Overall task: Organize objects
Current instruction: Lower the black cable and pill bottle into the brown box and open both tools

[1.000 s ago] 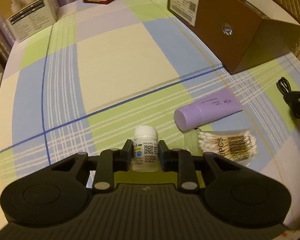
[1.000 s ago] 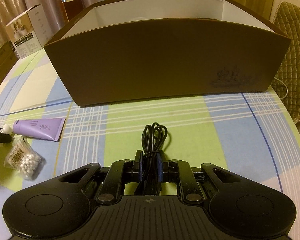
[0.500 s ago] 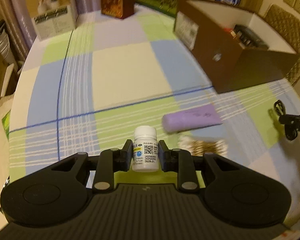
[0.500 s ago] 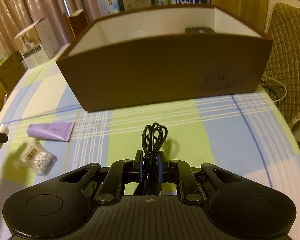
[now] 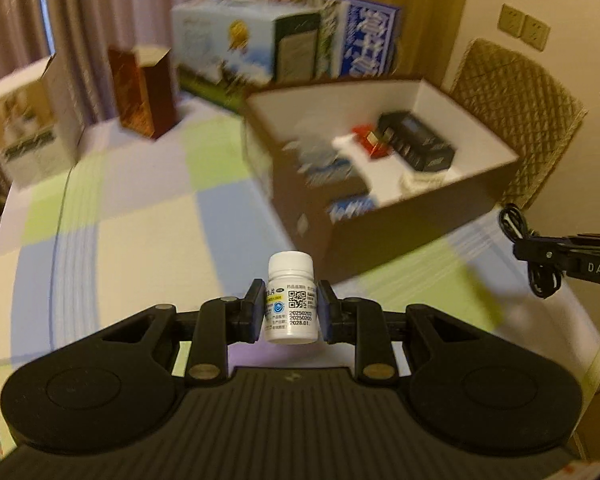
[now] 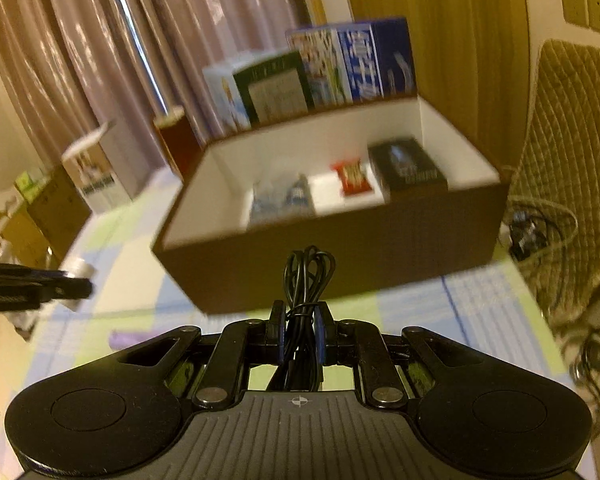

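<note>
You're looking at matte black plastic on both claws, the left claw gripping a smooth white plastic bottle with a paper label. The cardboard box is showing matte brown outside, white inside, and the checked cloth is covering the bench.

Left gripper holds a bottle upright between its fingers, above the table. Right gripper holds a cable between its fingers, just near of the box. In the left wrist view the box stands far right of the bottle, the right gripper at its near right. In the box: a carton at right, a packet left of it, a pack further left. Cartons stand behind the box; two boxes far left.
</note>
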`<control>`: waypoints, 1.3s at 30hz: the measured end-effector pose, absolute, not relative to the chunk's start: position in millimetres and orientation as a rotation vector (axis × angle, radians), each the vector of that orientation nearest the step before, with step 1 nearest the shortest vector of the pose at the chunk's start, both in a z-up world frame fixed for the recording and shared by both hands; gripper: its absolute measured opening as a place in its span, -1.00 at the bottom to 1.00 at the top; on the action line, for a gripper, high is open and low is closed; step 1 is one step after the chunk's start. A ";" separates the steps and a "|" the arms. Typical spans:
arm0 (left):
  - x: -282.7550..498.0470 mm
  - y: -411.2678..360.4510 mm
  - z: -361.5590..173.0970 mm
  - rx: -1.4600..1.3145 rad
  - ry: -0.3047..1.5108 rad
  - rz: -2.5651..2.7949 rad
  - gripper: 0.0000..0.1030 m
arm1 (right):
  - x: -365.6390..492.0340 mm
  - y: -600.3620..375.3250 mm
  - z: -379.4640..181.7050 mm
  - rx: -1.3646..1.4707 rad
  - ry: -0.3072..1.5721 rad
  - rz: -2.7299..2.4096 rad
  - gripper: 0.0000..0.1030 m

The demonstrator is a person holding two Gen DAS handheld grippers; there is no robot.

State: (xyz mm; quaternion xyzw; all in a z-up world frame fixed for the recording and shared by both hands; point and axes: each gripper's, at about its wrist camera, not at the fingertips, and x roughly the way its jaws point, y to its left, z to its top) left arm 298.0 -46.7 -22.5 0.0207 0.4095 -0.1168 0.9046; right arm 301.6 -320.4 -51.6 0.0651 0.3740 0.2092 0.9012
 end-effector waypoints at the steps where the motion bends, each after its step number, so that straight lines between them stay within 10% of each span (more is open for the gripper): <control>1: 303.4 -53.9 -18.5 0.045 0.834 -0.249 -0.56 | 306.7 -321.8 -45.6 0.140 0.760 0.440 -0.78; 14: 387.6 -124.1 16.4 0.025 0.753 -0.263 -0.56 | 399.7 -313.1 3.6 0.143 0.654 0.543 -0.78; 39: 502.5 -136.5 -47.8 0.044 0.930 -0.166 -0.56 | 544.4 -282.9 -85.2 0.109 0.895 0.567 -0.78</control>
